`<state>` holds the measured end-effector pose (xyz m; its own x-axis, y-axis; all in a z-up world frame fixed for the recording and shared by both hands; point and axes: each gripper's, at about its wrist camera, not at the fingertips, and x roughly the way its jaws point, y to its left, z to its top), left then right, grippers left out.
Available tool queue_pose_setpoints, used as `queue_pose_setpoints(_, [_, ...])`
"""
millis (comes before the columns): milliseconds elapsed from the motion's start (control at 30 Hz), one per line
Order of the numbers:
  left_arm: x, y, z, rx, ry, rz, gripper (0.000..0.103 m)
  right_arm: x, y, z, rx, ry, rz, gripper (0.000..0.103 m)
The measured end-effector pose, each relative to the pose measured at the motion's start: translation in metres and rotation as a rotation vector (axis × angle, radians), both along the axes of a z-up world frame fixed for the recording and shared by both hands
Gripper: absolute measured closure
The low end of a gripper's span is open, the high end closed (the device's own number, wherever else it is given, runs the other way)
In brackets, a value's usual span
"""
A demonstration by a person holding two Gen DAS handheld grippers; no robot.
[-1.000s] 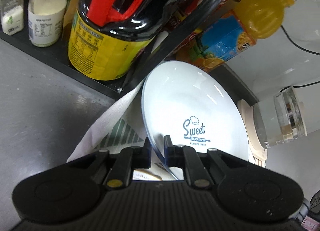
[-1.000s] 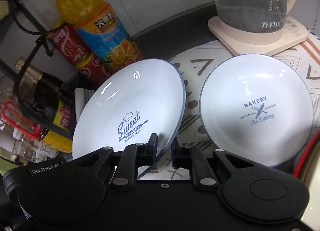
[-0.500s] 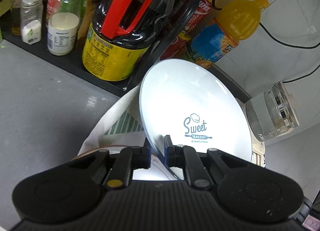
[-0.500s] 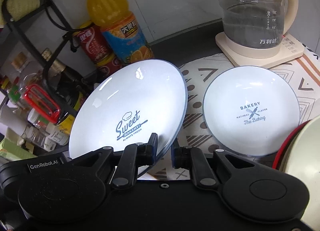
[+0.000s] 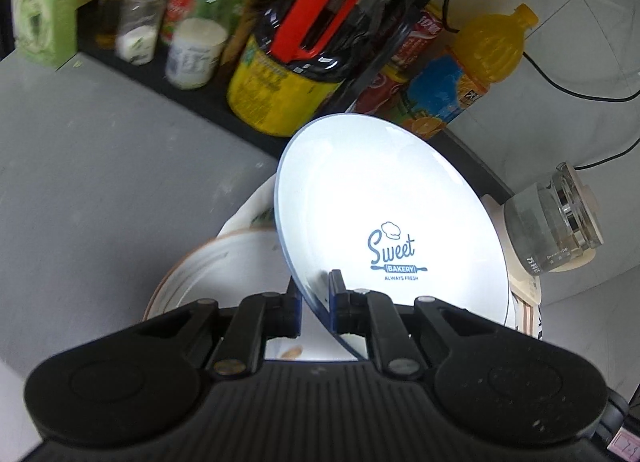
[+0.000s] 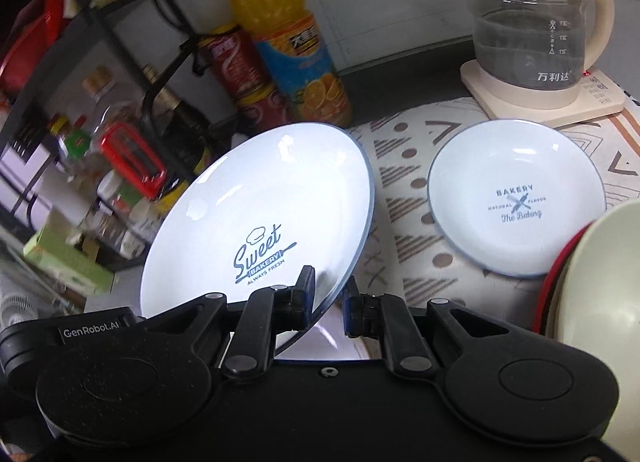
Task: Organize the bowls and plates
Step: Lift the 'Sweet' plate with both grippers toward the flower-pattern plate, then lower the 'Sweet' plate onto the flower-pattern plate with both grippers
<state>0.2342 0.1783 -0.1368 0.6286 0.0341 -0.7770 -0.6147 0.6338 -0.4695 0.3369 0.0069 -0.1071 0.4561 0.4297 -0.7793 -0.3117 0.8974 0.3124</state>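
**Both tongs pinch the "Sweet Bakery" plate, lifted and tilted above the surface**

Nearest the cameras, the left tongs (image 5: 314, 294) are closed down on the near rim of the Sweet Bakery plate (image 5: 384, 213), one finger on each face of the rim. The right tongs (image 6: 328, 294) straddle the same plate (image 6: 260, 221) at its lower right edge; their left finger presses the plate's face, but a small gap shows at the right finger, so I cannot tell whether they truly clamp it or only bracket it.

The plate is held off the surface and tipped, its printed face turned toward both cameras and its far edge raised toward the bottles. Directly under it, in the left wrist view, lies a brown-rimmed plate (image 5: 200, 274).

Just beyond, on the patterned cloth (image 6: 400, 197), the smaller Bakery plate (image 6: 516, 197) rests flat, to the right of the held plate and apart from it. A pale bowl with a red rim (image 6: 600, 302) crowds the right edge.

Farther back stand the orange juice bottle (image 6: 284, 33), the glass kettle (image 6: 532, 25) and the rack of condiments (image 5: 192, 45).

Judging by this, the coming move depends on levelling the plate over whichever stack it belongs to: the brown-rimmed plate is straight below, the smaller one to the right, nearer the right hand.
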Motion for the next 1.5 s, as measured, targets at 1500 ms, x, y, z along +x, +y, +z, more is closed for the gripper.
queue_pose_setpoints(1500, [-0.074, -0.046, -0.042, -0.112, 0.121, 0.109, 0.089, -0.055, -0.027, -0.02, -0.081, 0.067, 0.12, 0.09])
